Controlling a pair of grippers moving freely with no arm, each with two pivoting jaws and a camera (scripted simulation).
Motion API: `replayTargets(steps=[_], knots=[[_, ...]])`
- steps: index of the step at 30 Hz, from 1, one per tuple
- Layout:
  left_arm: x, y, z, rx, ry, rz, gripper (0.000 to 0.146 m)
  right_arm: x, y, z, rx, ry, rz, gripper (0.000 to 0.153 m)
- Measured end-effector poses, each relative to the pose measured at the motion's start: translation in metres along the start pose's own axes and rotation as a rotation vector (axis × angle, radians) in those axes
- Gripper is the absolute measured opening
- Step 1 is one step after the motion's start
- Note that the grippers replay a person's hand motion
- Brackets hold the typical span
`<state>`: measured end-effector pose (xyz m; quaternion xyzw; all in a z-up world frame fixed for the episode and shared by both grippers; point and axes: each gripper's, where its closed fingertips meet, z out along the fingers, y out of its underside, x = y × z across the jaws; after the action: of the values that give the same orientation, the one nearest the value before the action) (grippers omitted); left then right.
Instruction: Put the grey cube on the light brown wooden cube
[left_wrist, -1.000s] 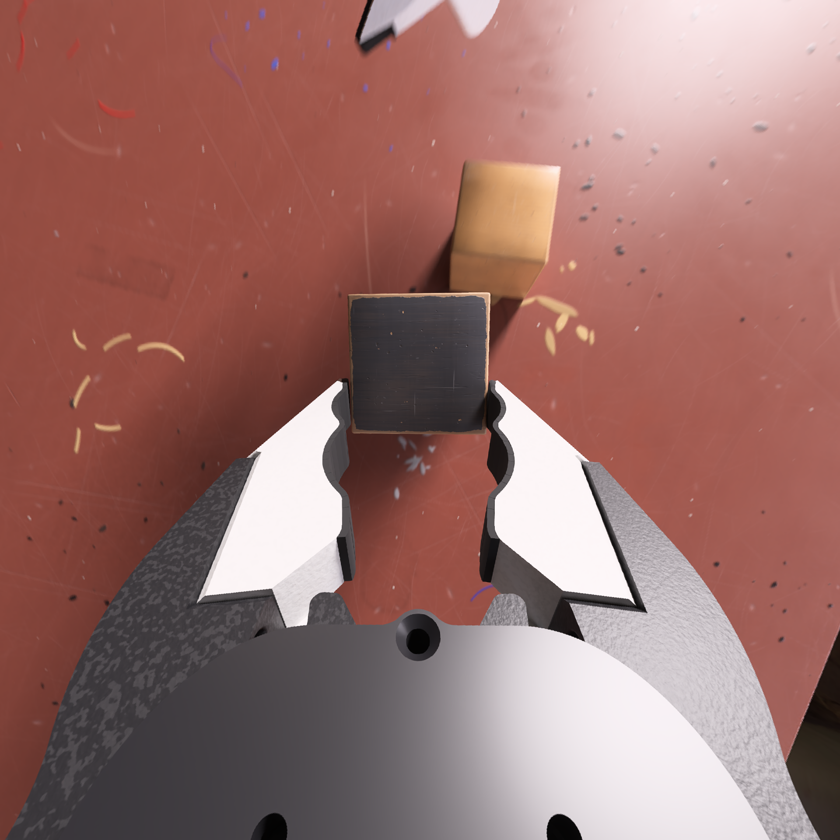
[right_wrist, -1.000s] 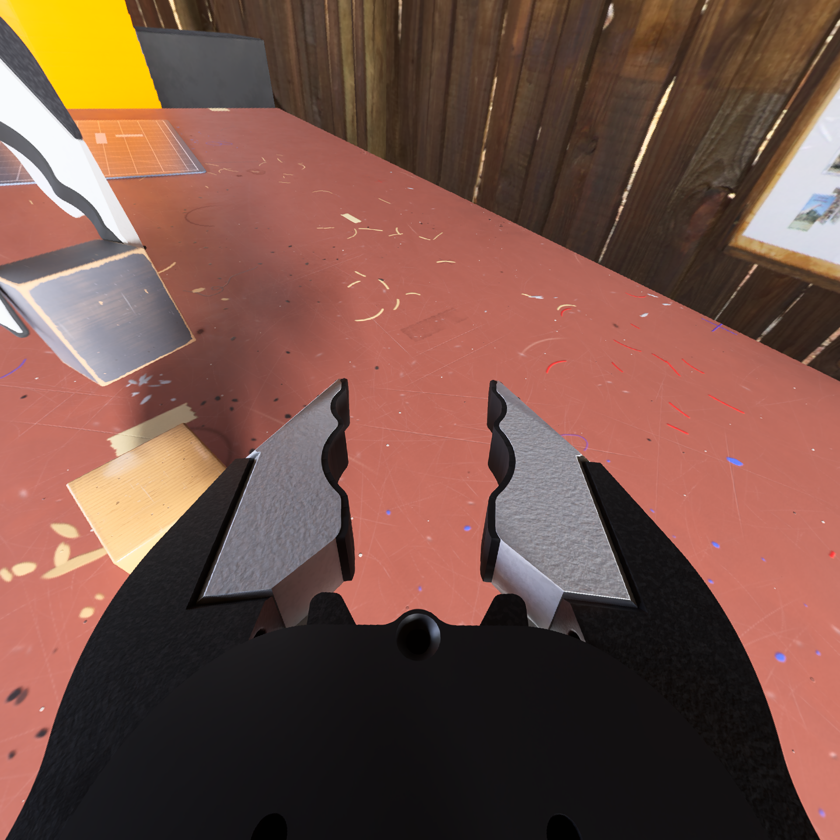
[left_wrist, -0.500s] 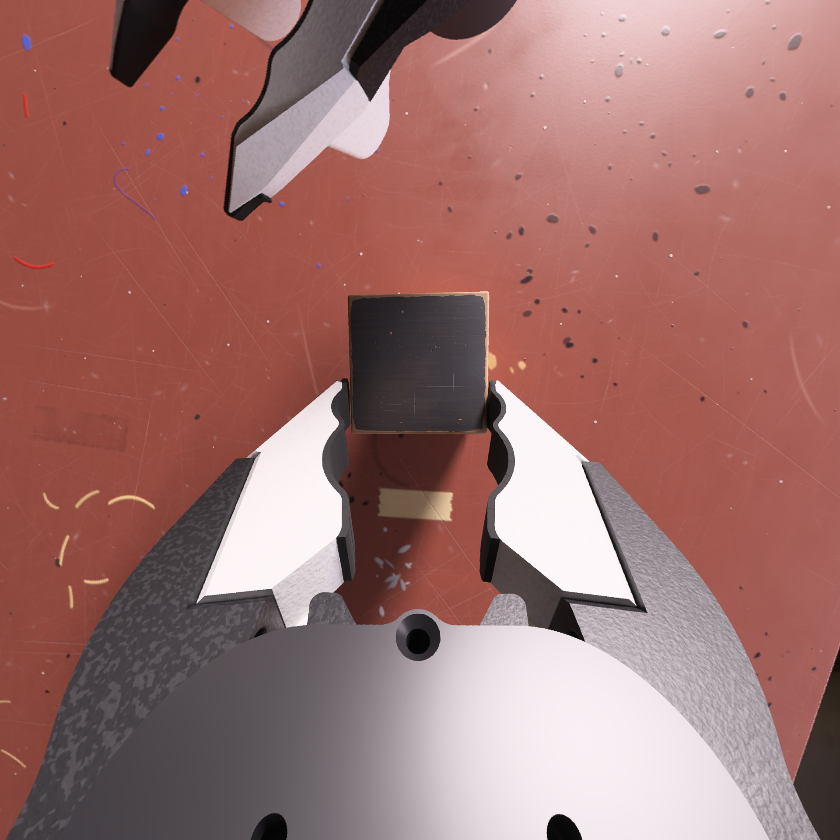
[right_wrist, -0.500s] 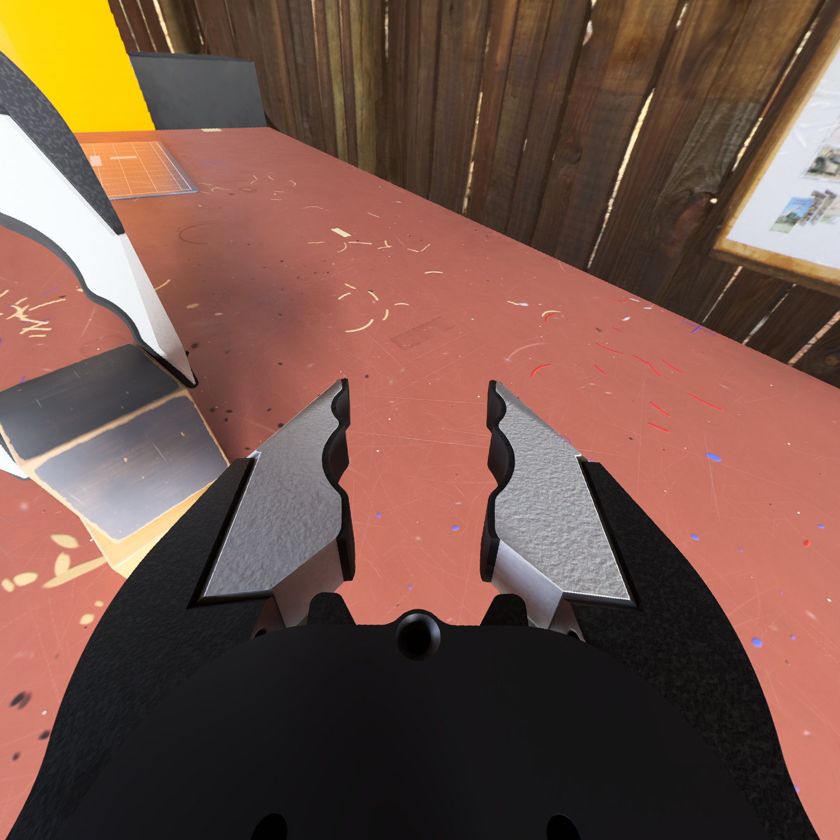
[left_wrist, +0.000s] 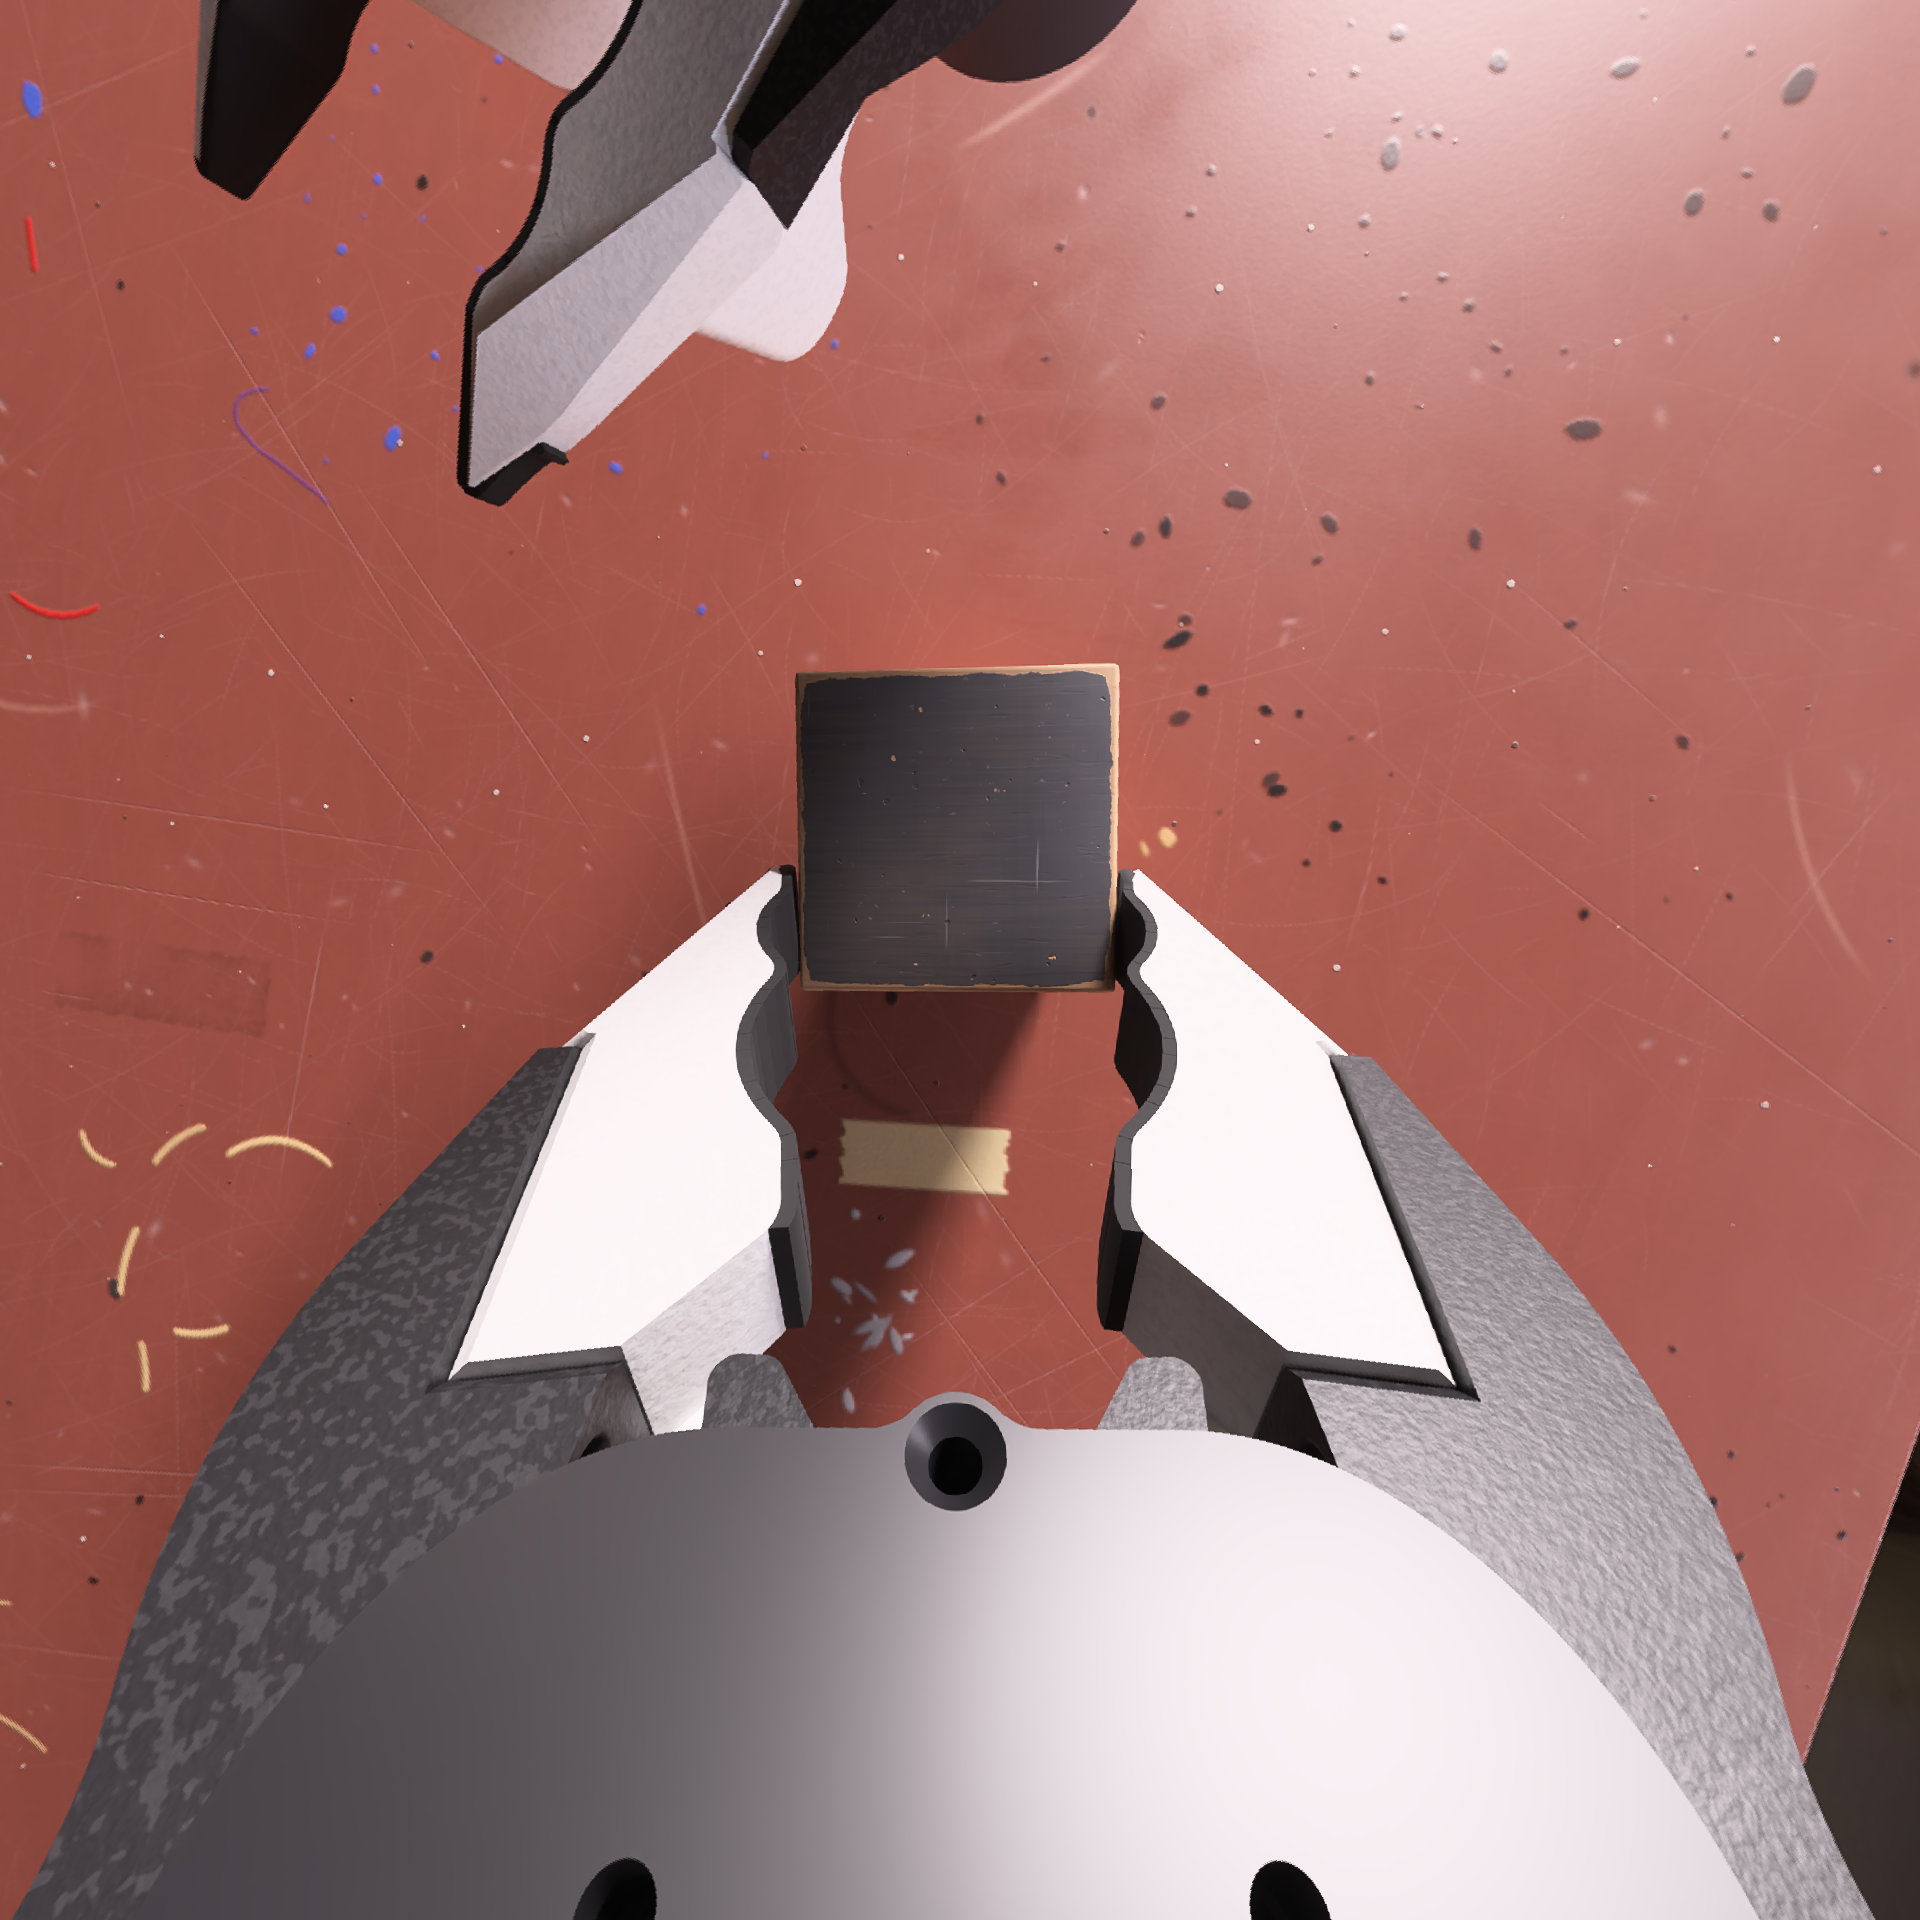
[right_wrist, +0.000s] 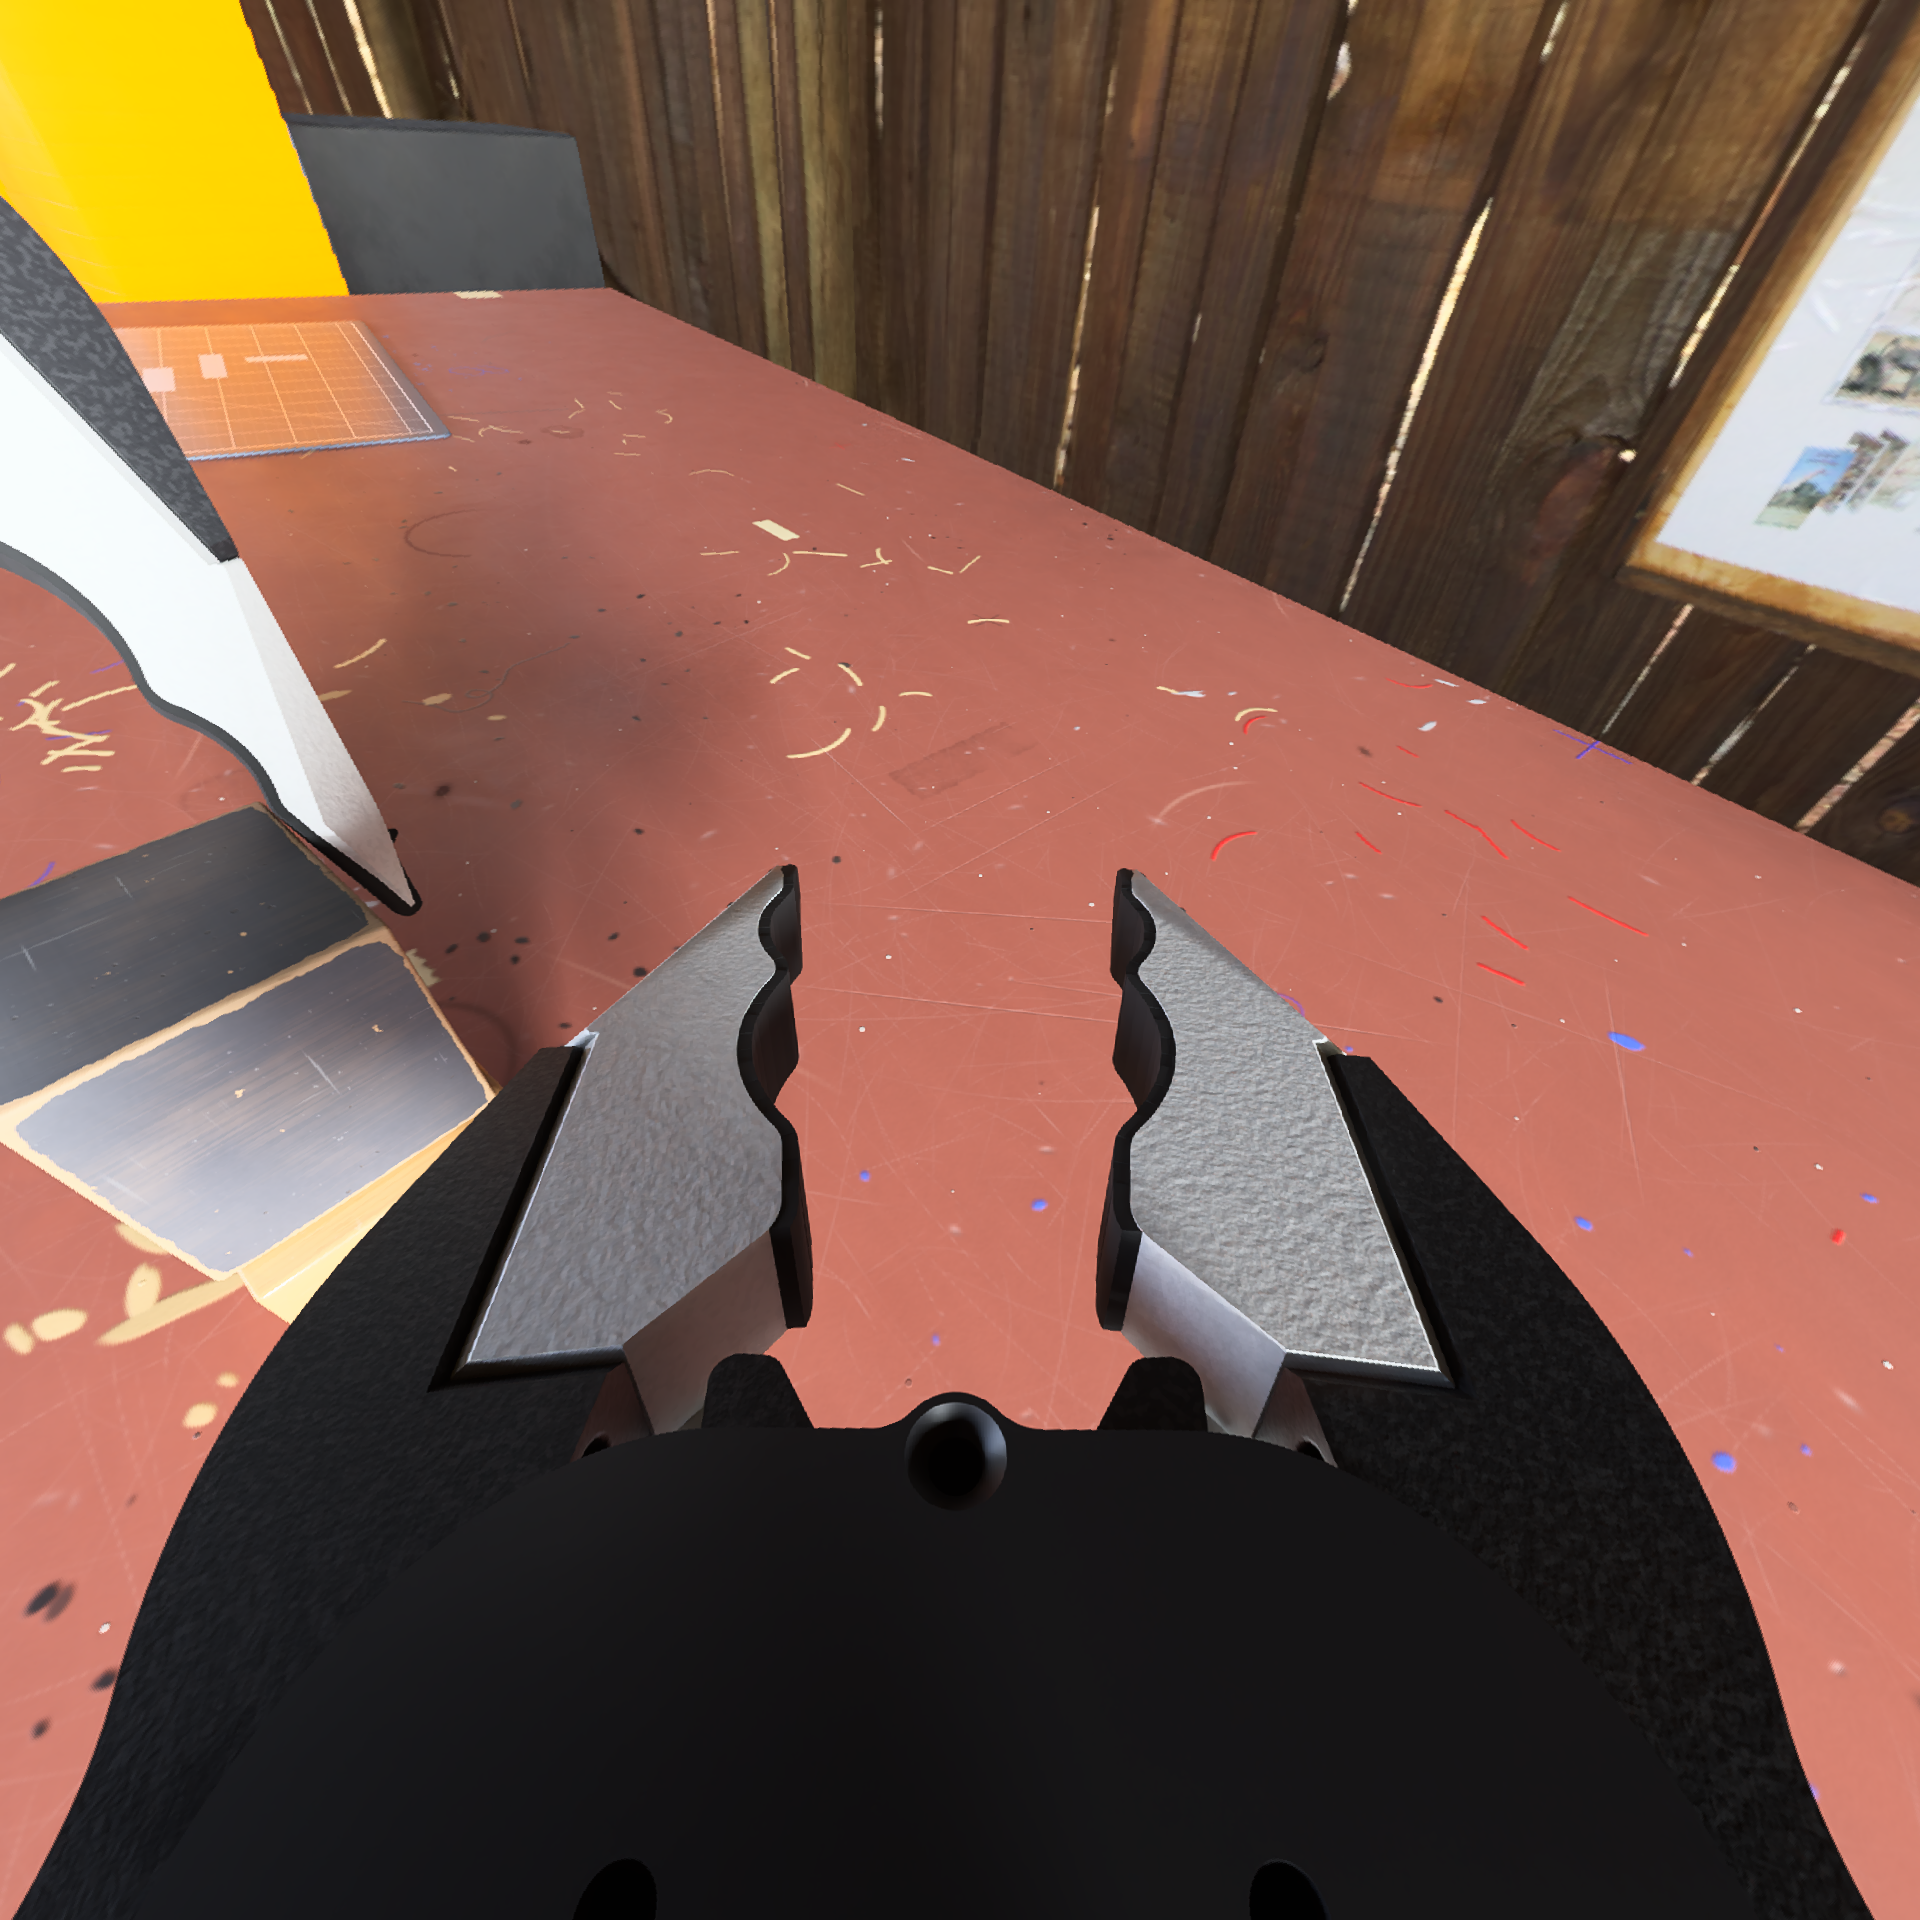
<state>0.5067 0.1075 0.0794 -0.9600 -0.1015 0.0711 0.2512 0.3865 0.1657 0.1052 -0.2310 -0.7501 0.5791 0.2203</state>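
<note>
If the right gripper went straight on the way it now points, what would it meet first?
Probably the bare red table. The right gripper is open, with nothing between or ahead of its fingers; the grey cube sits off to its left. Depth is hard to judge.

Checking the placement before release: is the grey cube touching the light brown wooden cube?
Touching. The right wrist view shows the grey cube resting on the light brown wooden cube, no gap at their edge; the left gripper grips it.
</note>
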Motion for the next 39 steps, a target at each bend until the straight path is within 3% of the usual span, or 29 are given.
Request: replayTargets(steps=[33,39], knots=[[-0.002,-0.001,0.004,0.011,-0.024,-0.008,0.062,-0.001,0.001,0.001,-0.005,-0.008,0.003,0.06],[-0.01,-0.005,-0.014,0.069,-0.058,-0.021,0.072,-0.001,0.001,0.001,-0.005,-0.008,0.006,0.06]])
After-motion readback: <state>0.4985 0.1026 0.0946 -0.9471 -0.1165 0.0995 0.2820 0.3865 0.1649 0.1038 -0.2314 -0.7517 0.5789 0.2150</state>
